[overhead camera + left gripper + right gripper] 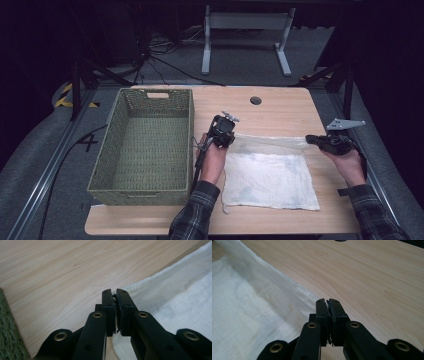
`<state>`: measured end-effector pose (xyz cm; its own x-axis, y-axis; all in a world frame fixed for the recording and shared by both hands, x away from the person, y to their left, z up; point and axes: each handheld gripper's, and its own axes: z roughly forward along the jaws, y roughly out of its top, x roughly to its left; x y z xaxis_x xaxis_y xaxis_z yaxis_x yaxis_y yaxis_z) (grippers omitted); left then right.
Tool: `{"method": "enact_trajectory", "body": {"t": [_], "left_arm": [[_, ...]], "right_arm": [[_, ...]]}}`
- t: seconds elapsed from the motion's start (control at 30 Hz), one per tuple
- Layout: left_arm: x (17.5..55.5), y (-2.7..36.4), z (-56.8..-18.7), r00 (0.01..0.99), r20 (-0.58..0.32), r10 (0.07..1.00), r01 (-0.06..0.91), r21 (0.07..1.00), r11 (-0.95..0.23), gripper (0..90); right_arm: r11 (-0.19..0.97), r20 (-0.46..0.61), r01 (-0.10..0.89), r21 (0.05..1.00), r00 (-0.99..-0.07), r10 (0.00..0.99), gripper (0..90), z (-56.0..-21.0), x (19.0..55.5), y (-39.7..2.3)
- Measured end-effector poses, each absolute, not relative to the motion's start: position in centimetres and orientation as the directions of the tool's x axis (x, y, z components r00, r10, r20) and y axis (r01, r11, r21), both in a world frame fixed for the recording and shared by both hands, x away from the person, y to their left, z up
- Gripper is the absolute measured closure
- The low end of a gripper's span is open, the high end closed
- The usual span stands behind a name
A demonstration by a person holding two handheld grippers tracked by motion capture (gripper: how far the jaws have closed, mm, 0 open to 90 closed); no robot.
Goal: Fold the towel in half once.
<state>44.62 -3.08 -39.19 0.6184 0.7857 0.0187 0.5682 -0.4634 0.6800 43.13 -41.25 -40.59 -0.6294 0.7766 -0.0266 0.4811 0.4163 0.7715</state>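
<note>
While you are pinching the cloth's [270, 175] far corners in both the left gripper [225, 136] and right gripper [314, 140], its near half is lying on the desk [280, 107], the fold barely begun.

One camera hangs high over the person's side, looking forward and down across the whole table [280, 107], while the other two ride low on the left gripper [115, 293] and right gripper [328, 302], looking close along black jaws at the white cloth [270, 175] all three share.
</note>
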Motion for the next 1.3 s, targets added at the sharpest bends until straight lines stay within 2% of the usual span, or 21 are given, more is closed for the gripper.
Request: {"method": "enact_trajectory", "body": {"t": [0.57,1.0,1.3], "left_arm": [[39.0,-2.5,-38.8,0.653,0.038,0.757,0.53,0.691,-0.492,85.9],[35.1,-2.6,-40.1,0.685,0.047,0.727,0.529,0.653,-0.542,86.0],[32.4,-1.7,-41.2,0.719,-0.002,0.695,0.542,0.628,-0.558,86.0]], "right_arm": [[0.453,0.01,0.488,0.747,-0.688,0.725,87.3,-41.0,37.4,-41.4],[0.48,0.026,0.481,0.734,-0.726,0.688,87.2,-41.6,33.7,-41.6],[0.482,0.055,0.478,0.734,-0.75,0.659,87.2,-41.9,31.2,-41.7]]}}
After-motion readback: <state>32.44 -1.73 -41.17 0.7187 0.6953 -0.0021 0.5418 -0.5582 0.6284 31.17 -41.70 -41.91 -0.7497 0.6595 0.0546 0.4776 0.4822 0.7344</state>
